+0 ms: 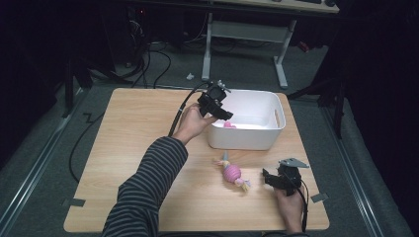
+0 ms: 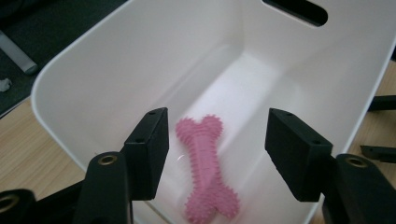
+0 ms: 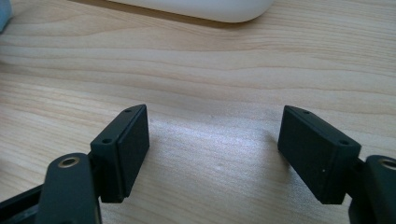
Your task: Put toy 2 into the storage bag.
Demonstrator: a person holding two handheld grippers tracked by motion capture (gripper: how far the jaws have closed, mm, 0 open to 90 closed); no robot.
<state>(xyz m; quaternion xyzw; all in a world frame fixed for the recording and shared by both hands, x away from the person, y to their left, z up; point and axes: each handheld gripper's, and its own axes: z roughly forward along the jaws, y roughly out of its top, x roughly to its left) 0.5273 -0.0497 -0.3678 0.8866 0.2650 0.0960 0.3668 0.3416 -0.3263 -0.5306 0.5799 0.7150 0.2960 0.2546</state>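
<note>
High view: one chew toy in the bin, one on the table

High view puts the left gripper (image 1: 221,109) over the near-left corner of the white plastic bin (image 1: 269,138), while the right gripper (image 1: 274,178) rests low on the wooden table (image 1: 128,148), just right of a pink rope-and-ball dog toy (image 1: 232,173). In the left gripper view the jaws stand wide apart and empty, with a pink spiky bone toy (image 2: 205,169) lying on the bin floor below them, touching neither jaw. The right gripper view shows its jaws equally wide, nothing between them, bare wood ahead and the bin's lower edge at the top.

The job looks like gathering dog toys into the bin, with the rope toy next. Risks from here: the left gripper could clip the bin's rim and shove the light bin across the table. The rope toy is soft and lumpy; a pinch on a frayed end rather than the ball could let it slip out on the way to the bin.
</note>
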